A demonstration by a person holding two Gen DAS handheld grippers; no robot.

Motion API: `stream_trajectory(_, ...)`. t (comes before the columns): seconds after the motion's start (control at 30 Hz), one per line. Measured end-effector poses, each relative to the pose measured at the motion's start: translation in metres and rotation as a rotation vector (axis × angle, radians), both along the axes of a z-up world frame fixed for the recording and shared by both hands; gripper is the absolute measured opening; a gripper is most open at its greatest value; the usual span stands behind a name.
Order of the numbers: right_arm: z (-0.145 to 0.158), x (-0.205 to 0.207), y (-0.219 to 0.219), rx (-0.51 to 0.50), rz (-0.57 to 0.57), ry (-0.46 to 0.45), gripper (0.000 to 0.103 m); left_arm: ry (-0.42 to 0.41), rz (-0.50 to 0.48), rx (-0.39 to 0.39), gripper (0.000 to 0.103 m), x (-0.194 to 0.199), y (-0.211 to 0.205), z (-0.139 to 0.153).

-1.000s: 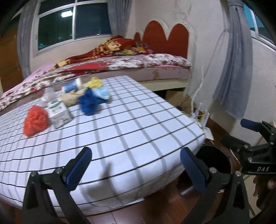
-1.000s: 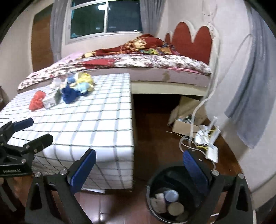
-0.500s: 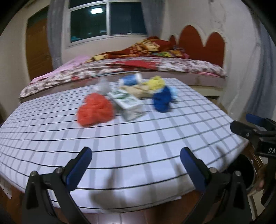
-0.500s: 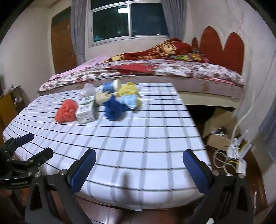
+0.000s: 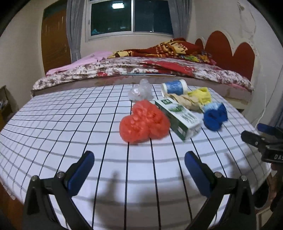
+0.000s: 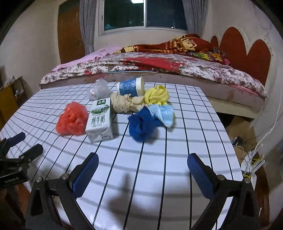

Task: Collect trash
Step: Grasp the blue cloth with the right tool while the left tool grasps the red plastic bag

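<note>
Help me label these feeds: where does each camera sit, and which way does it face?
Left wrist: on the left claw, open, facing the grid-patterned white table and crumpled red plastic bag; right claw at its right edge.
Right wrist: on the right claw, open, facing the crumpled dark blue bag; left claw at its left edge.
Both show the green-and-white carton and floral-covered bed.

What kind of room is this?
Most likely a bedroom: a bed with a floral cover and red headboard, a curtained window, and a checked table of trash in front.
</note>
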State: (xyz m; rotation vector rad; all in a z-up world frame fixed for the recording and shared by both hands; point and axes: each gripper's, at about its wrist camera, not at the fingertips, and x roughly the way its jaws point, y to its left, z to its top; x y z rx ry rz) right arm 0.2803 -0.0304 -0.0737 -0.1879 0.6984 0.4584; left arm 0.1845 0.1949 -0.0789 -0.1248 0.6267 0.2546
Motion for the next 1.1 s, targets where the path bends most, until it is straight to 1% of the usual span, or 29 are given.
stream_trajectory(0.1, -0.001, 0.023, 0.012, -0.02, 0.0, 0.019, 0.096, 0.008, -0.01, -0.007, 0.098, 0.021, 0.008, -0.002)
stream_trajectory(0.17, -0.004, 0.04, 0.019, -0.029, -0.003, 0.047, 0.095, 0.018, -0.02, -0.013, 0.094, 0.034, 0.014, -0.004)
stream_trajectory(0.23, -0.011, 0.056, 0.024, -0.038, -0.011, 0.079, 0.091, 0.048, -0.028, -0.014, 0.094, 0.05, 0.016, -0.009)
stream_trajectory(0.3, -0.019, 0.066, 0.028, -0.052, -0.018, 0.106, 0.09, 0.086, -0.035, -0.014, 0.089, 0.064, 0.019, -0.016)
stream_trajectory(0.33, -0.023, 0.07, 0.029, -0.061, -0.023, 0.114, 0.089, 0.092, -0.04, -0.011, 0.085, 0.069, 0.02, -0.019)
stream_trajectory(0.37, -0.027, 0.075, 0.03, -0.063, -0.024, 0.127, 0.088, 0.094, -0.044, -0.01, 0.085, 0.073, 0.021, -0.02)
stream_trajectory(0.4, -0.03, 0.079, 0.031, -0.06, -0.023, 0.141, 0.085, 0.097, -0.044, -0.013, 0.085, 0.076, 0.022, -0.022)
stream_trajectory(0.43, -0.032, 0.082, 0.032, -0.055, -0.022, 0.147, 0.083, 0.098, -0.043, -0.023, 0.085, 0.078, 0.023, -0.022)
stream_trajectory(0.5, -0.033, 0.085, 0.032, -0.039, -0.018, 0.158, 0.082, 0.103, -0.048, -0.06, 0.085, 0.082, 0.028, -0.022)
stream_trajectory(0.57, -0.036, 0.089, 0.035, -0.029, -0.011, 0.173, 0.076, 0.112, -0.05, -0.072, 0.085, 0.089, 0.029, -0.023)
stream_trajectory(0.63, -0.039, 0.093, 0.038, -0.021, 0.001, 0.195, 0.059, 0.137, -0.06, -0.077, 0.085, 0.098, 0.029, -0.026)
stream_trajectory(0.7, -0.041, 0.094, 0.041, -0.011, 0.017, 0.212, 0.051, 0.157, -0.07, -0.086, 0.084, 0.102, 0.029, -0.029)
stream_trajectory(0.73, -0.042, 0.094, 0.043, -0.012, 0.021, 0.212, 0.05, 0.167, -0.081, -0.092, 0.077, 0.105, 0.029, -0.03)
stream_trajectory(0.77, -0.042, 0.093, 0.044, -0.015, 0.025, 0.207, 0.048, 0.172, -0.09, -0.1, 0.066, 0.106, 0.03, -0.031)
stream_trajectory(0.8, -0.041, 0.091, 0.044, -0.012, 0.034, 0.206, 0.045, 0.177, -0.097, -0.108, 0.061, 0.108, 0.029, -0.032)
stream_trajectory(0.83, -0.041, 0.089, 0.044, -0.003, 0.039, 0.205, 0.043, 0.181, -0.107, -0.116, 0.052, 0.108, 0.029, -0.032)
stream_trajectory(0.87, -0.04, 0.086, 0.043, 0.005, 0.045, 0.206, 0.043, 0.177, -0.113, -0.12, 0.046, 0.107, 0.029, -0.032)
stream_trajectory(0.93, -0.039, 0.079, 0.042, 0.013, 0.058, 0.197, 0.042, 0.151, -0.117, -0.12, 0.043, 0.1, 0.029, -0.029)
stream_trajectory(1.03, -0.035, 0.07, 0.036, 0.016, 0.071, 0.179, 0.042, 0.099, -0.111, -0.074, 0.042, 0.084, 0.024, -0.02)
stream_trajectory(1.1, -0.032, 0.063, 0.032, 0.024, 0.083, 0.17, 0.042, 0.075, -0.109, -0.059, 0.042, 0.072, 0.02, -0.015)
